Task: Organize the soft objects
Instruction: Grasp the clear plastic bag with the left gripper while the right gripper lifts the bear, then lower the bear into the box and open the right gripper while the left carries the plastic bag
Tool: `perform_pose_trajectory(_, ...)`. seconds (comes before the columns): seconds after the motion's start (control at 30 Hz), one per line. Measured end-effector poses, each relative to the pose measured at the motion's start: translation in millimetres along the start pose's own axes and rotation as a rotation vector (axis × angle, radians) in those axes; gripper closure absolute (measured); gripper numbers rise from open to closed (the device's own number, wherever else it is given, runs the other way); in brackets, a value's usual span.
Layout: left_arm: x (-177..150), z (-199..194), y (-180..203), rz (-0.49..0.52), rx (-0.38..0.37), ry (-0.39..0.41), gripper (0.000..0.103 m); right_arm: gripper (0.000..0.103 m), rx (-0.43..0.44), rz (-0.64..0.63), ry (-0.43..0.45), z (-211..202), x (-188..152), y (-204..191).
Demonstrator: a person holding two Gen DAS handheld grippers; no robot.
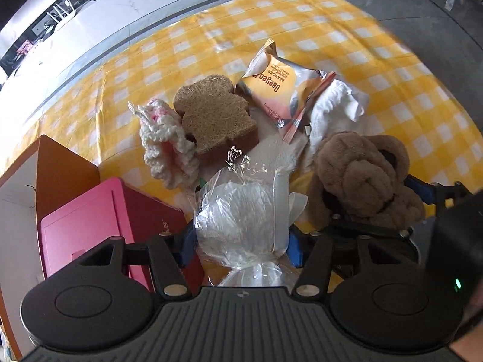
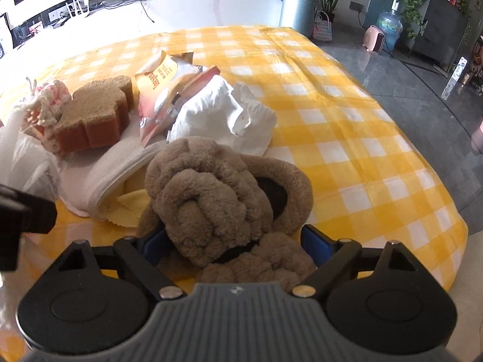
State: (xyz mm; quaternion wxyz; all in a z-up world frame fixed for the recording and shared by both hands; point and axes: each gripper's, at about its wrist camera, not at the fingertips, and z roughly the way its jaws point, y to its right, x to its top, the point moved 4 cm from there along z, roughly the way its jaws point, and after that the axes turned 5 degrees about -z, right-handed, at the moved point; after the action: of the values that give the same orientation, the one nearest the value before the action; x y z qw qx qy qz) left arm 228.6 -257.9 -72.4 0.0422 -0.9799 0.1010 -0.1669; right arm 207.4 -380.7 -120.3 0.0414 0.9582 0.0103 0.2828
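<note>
Blue-padded fingers of the left gripper [image 1: 238, 246] clasp a clear-wrapped bundle [image 1: 238, 226] with a sprig of dried white flowers, the film bulging between the pads. Beside it, the right gripper [image 2: 238, 241] stands wide around a brown plush slipper [image 2: 223, 190]; its pads flank the knotted fleece, and no squeeze shows on it. Judged from this, the sorting is mid-course: one soft item is in hand, a second is straddled but not gripped. A pink box [image 1: 99, 220] and an orange box [image 1: 60, 163] stand just left of the left gripper, the likely places for the bundle. Next, the left needs a steady carry without crushing the film; the right must close on the fleece. Farther out on the yellow checked cloth [image 2: 347, 120] lie a bear-shaped loofah sponge [image 1: 214, 117], a crocheted piece [image 1: 166, 147], a snack packet [image 1: 280, 90] and white cloths [image 2: 223, 114], clustered and touching.
</note>
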Motion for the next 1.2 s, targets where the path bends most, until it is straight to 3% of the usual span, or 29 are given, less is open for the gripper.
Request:
perform_pose_trajectory(0.23, -19, -39, -2, 0.036, -0.069, 0.069, 0.037, 0.037, -0.022, -0.050, 0.032, -12, -1, -5)
perform_pose_trajectory(0.47, -36, -80, -2, 0.108, -0.078, 0.217, 0.037, 0.038, -0.029, -0.067, 0.125, -50, -2, -6)
perform_pose_trajectory(0.7, -42, -84, -13, 0.070, -0.103, 0.248, 0.037, 0.038, -0.047, 0.019, 0.174, -69, -6, 6)
perform_pose_trajectory(0.93, -52, -101, -37, 0.038, -0.155, 0.320, 0.037, 0.038, 0.064, 0.161, 0.260, -87, -4, 18)
perform_pose_trajectory(1.2, -72, -130, -82, -0.062, -0.247, 0.456, 0.037, 0.038, 0.209, 0.208, 0.342, -109, 5, 1)
